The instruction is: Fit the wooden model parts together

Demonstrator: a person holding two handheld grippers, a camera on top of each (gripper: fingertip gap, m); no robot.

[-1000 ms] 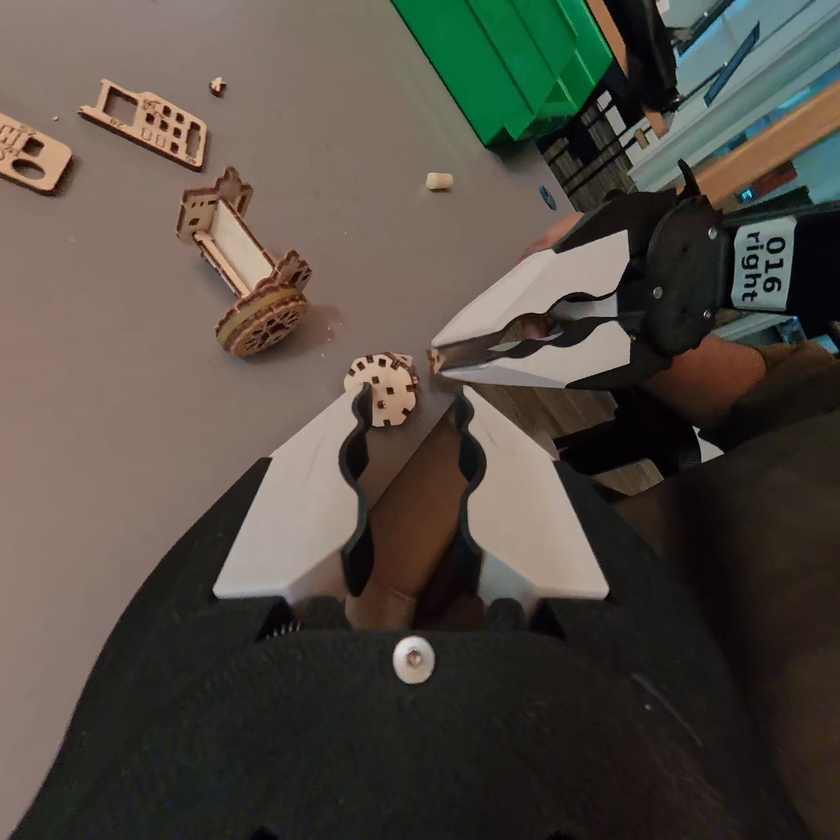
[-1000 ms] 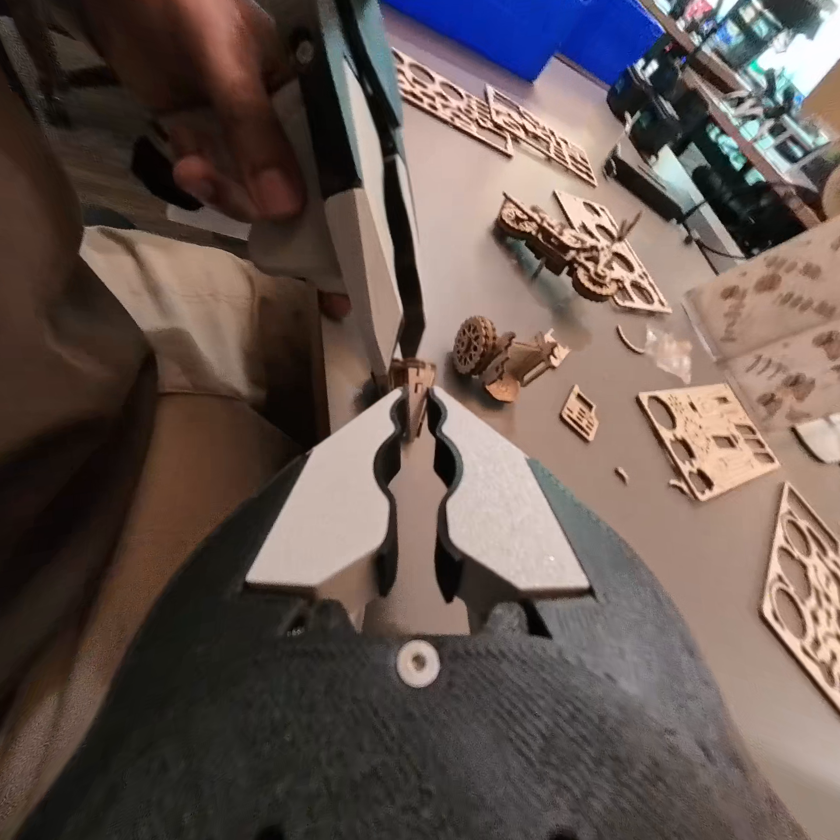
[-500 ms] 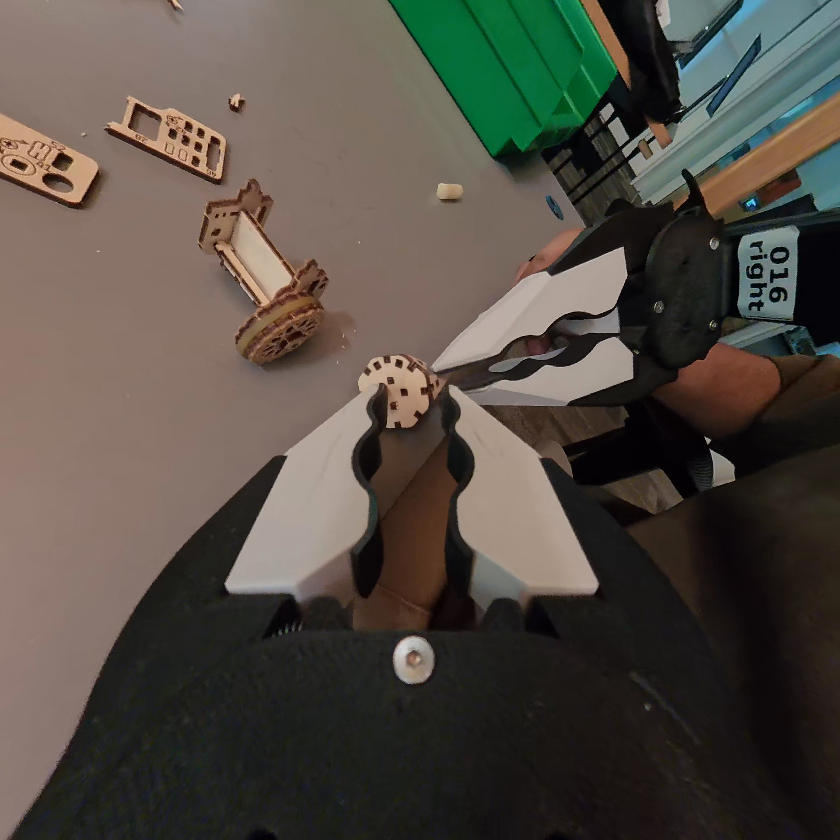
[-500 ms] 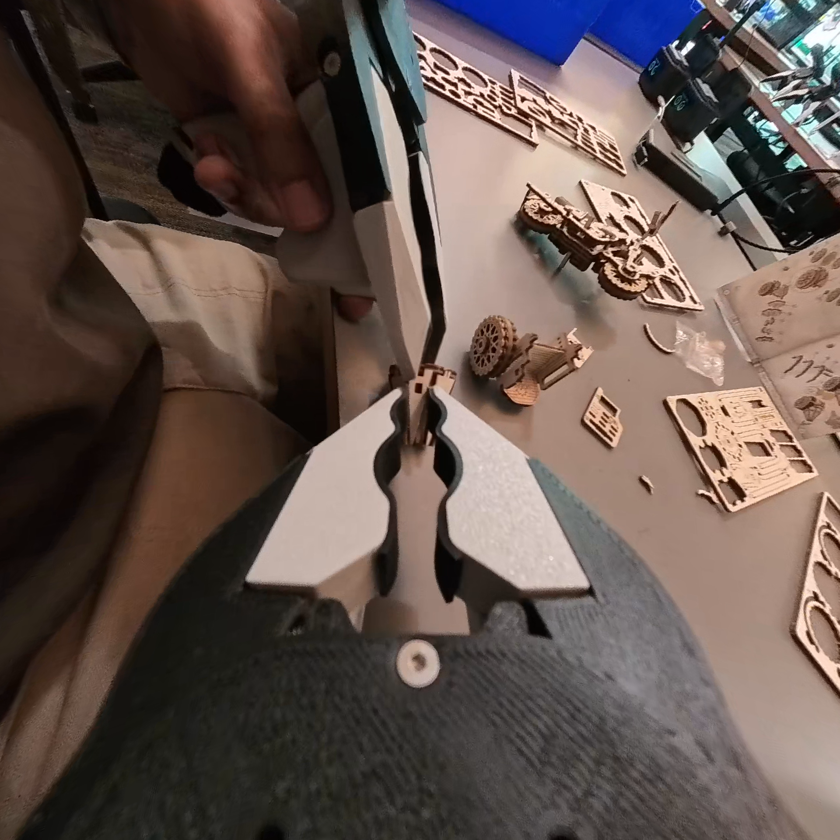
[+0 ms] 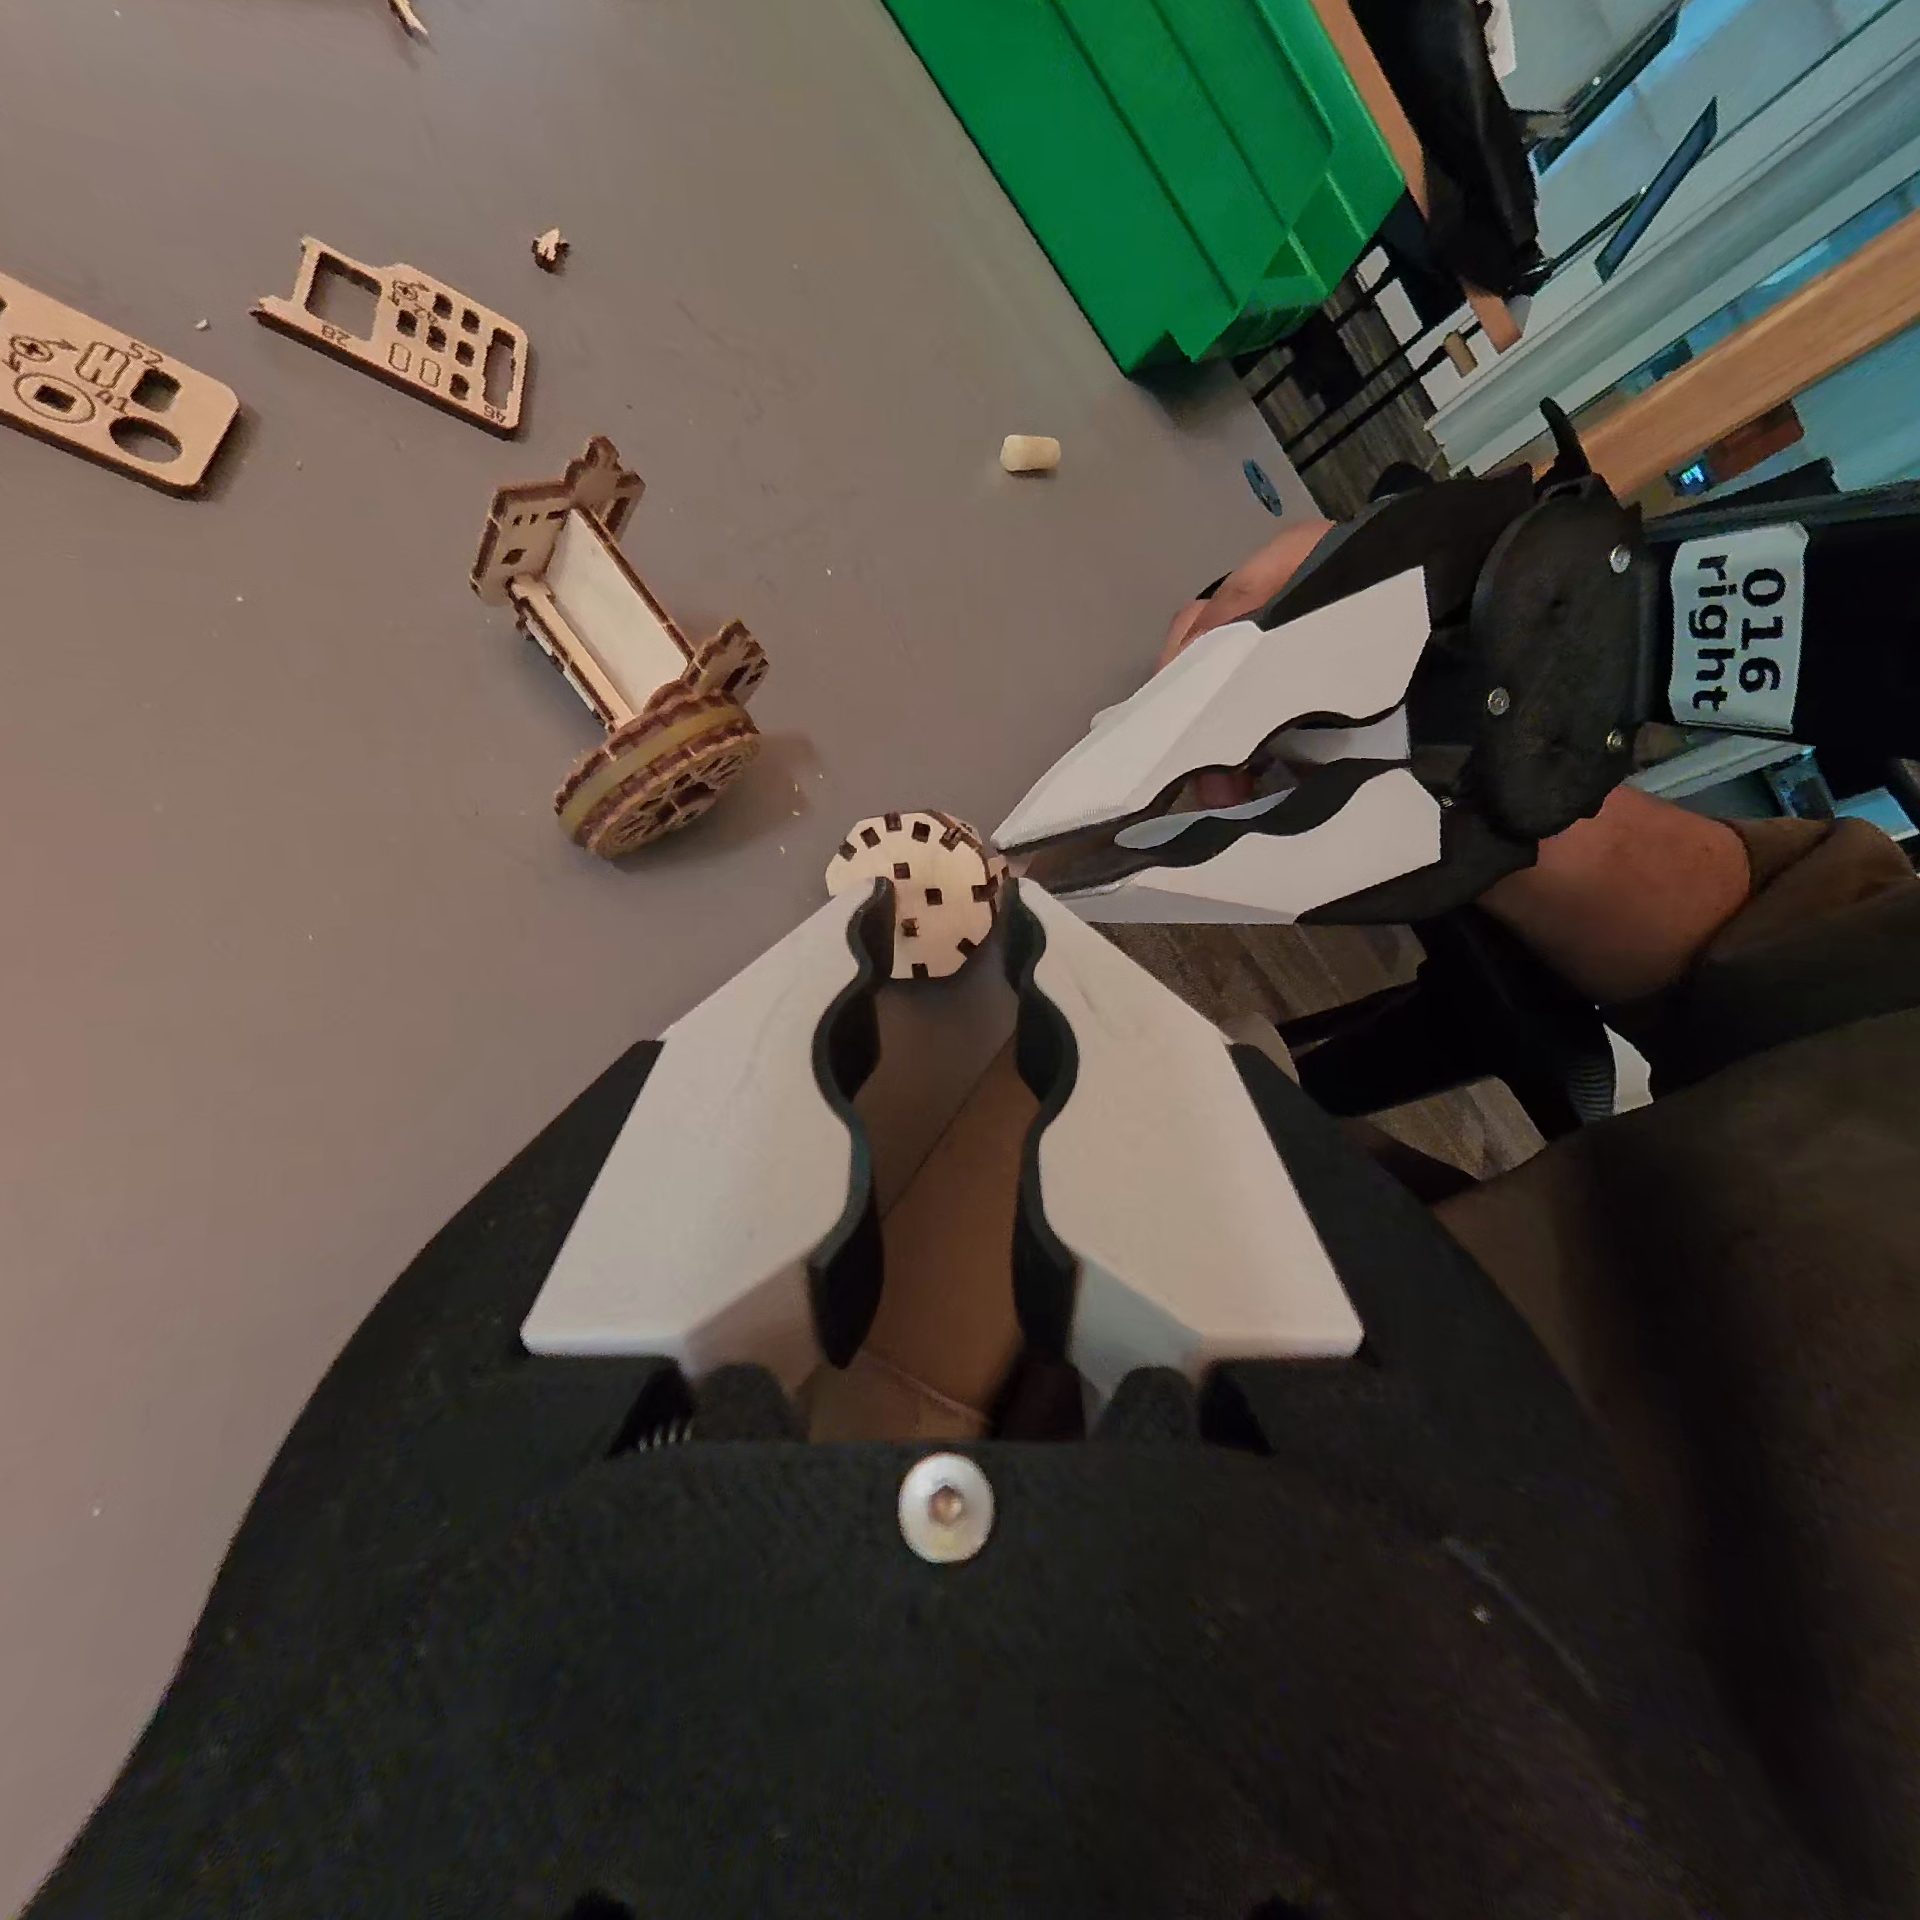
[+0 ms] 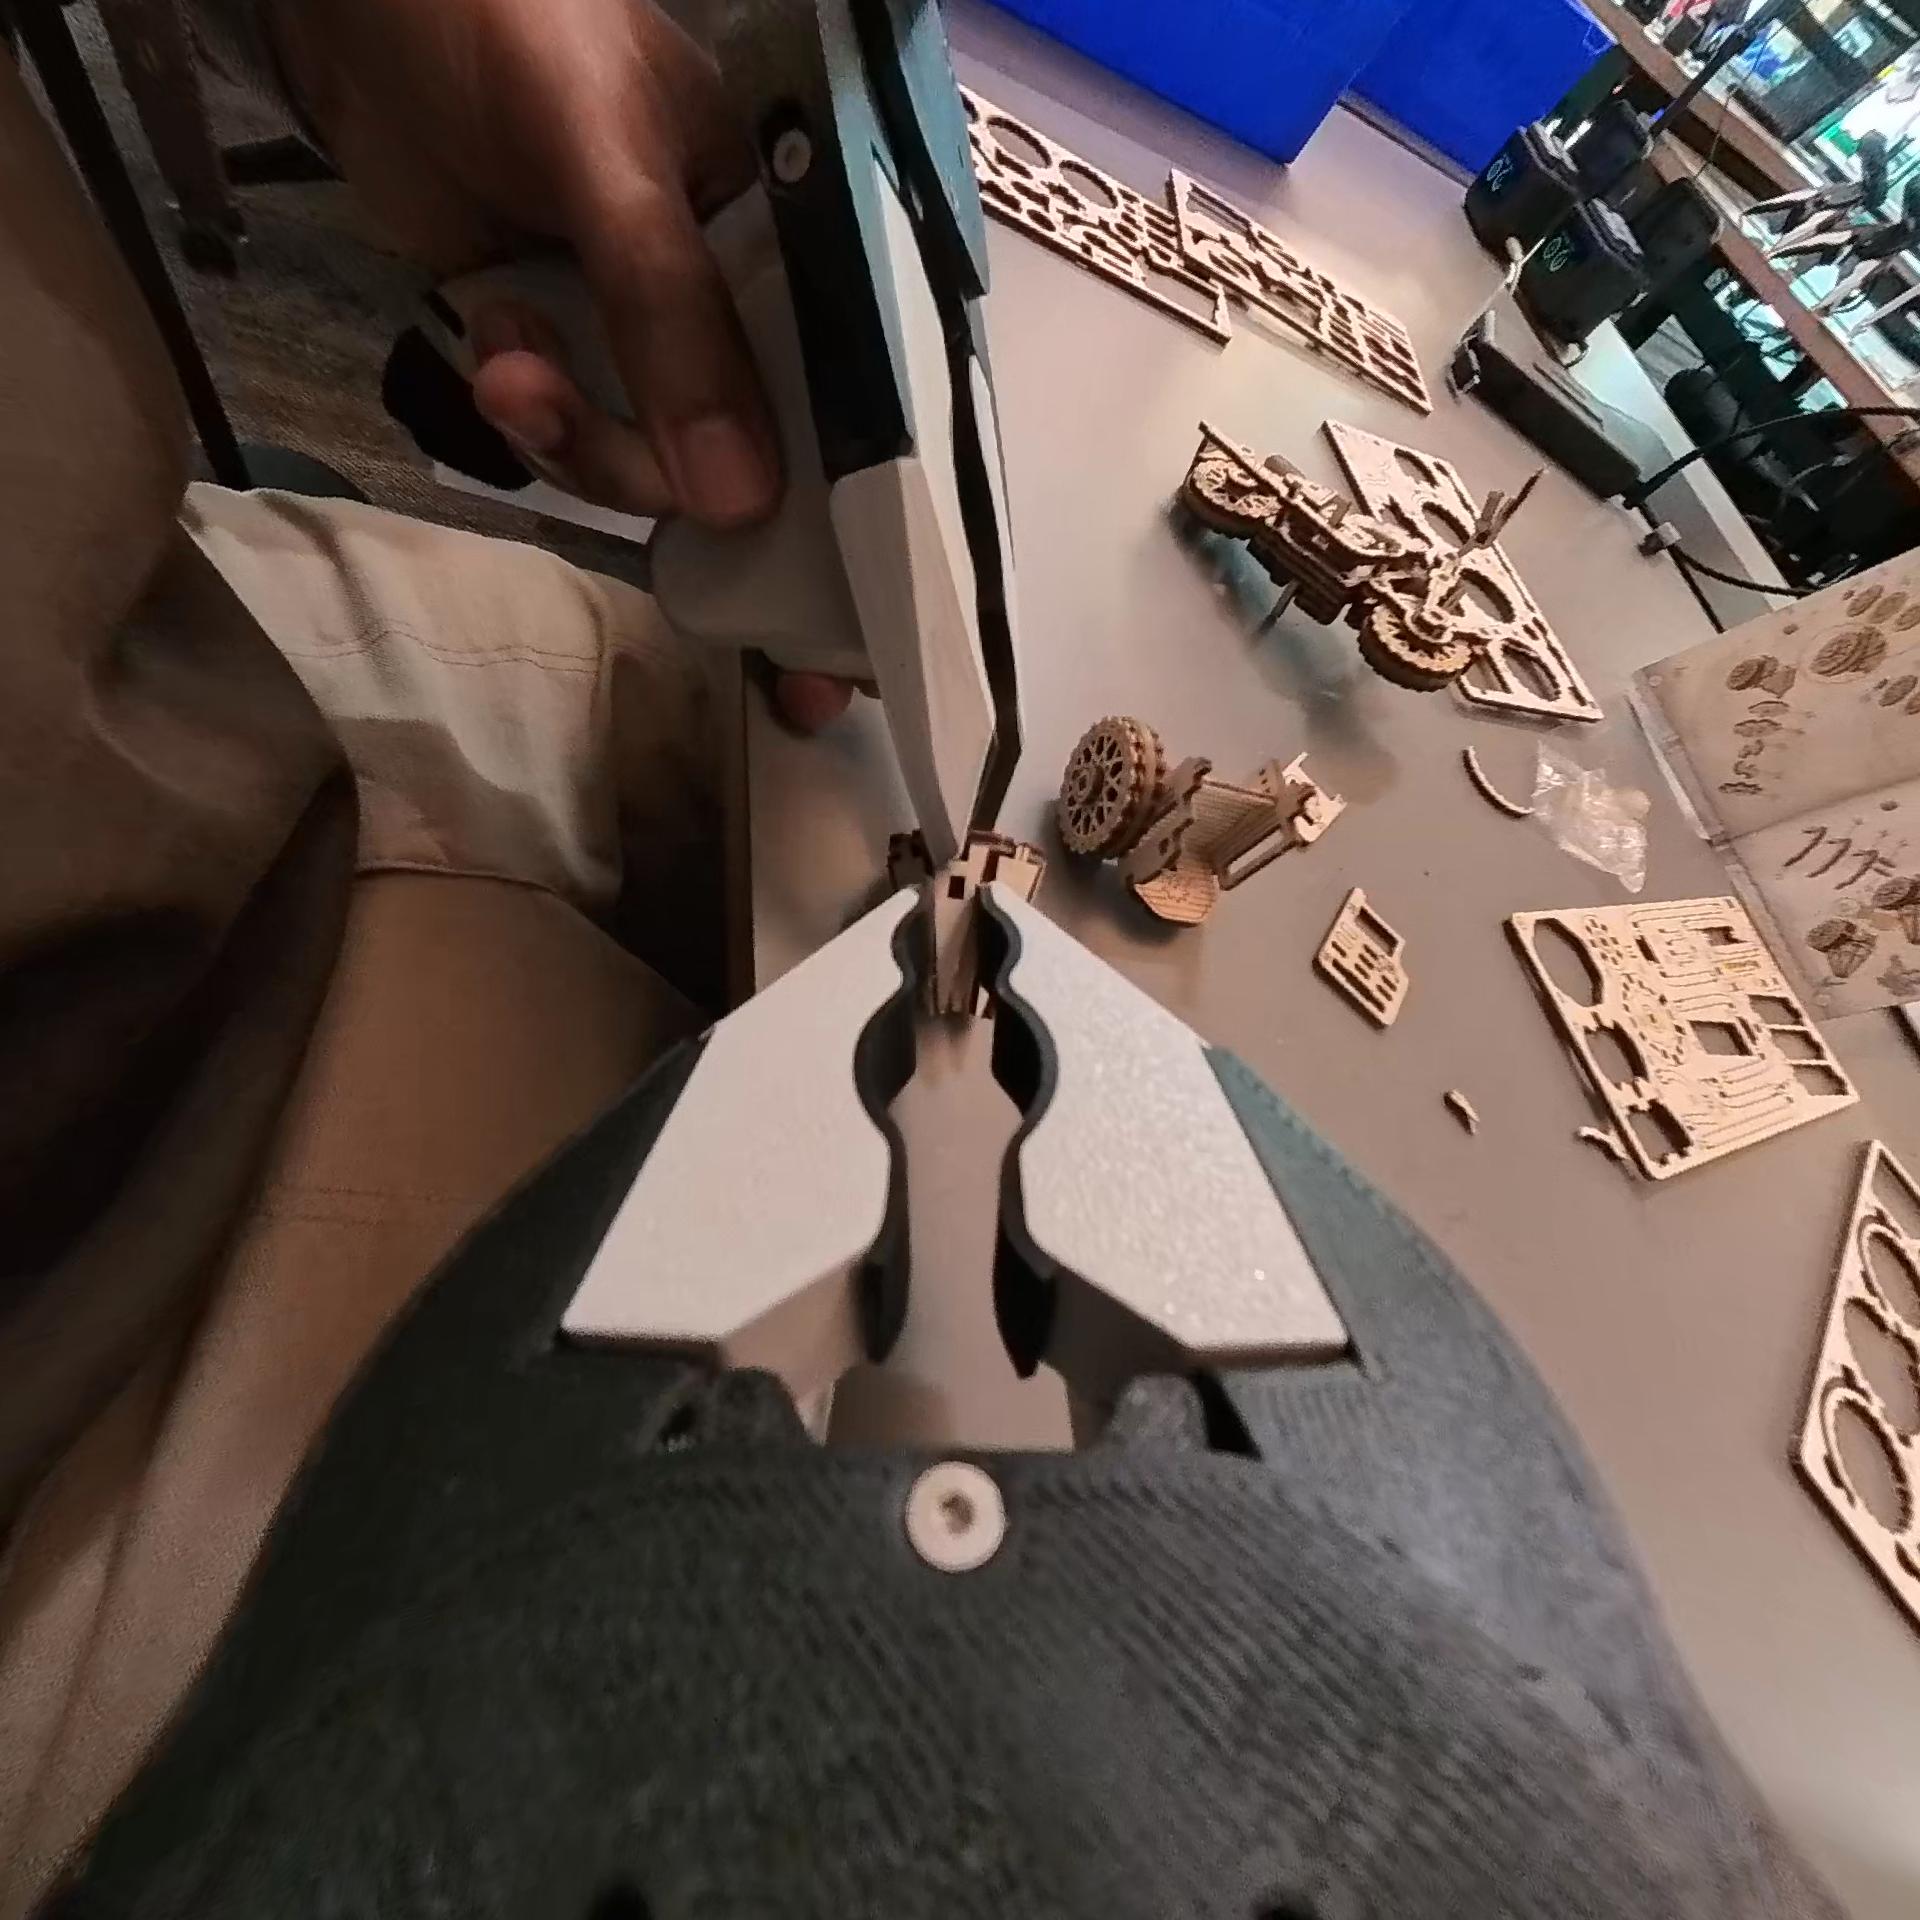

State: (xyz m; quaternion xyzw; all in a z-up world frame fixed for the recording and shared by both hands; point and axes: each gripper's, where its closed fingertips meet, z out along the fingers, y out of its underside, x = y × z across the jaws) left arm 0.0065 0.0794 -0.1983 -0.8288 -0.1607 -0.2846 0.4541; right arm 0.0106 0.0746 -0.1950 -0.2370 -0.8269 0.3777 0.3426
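My left gripper (image 5: 945,902) is shut on a pale round wooden disc (image 5: 920,914) with square holes and a notched rim, held just above the grey table's (image 5: 312,935) near edge. My right gripper (image 6: 951,906) is shut on a small slotted wooden piece (image 6: 951,951). Its tips press that piece against the disc's right edge. In the left wrist view the right gripper (image 5: 1003,844) comes in from the right. In the right wrist view the left gripper (image 6: 971,836) points down from above, held by a hand (image 6: 582,260).
A wheel-and-frame subassembly (image 5: 623,665) lies on the table; it also shows in the right wrist view (image 6: 1174,821). Flat wooden pieces (image 5: 400,332) lie at the far left. Green bins (image 5: 1143,156) stand behind. A wooden motorcycle model (image 6: 1340,561) and cut-out sheets (image 6: 1673,1029) lie to the right. Less than 4 cm separates the two grippers' tips. Left tips and right tips are each some 20 centimetres from the wooden motorcycle model (image 6: 1340,561).
My left gripper's fingers have closed onto the disc. My right gripper has moved in with its small piece until the tips meet the disc's edge.
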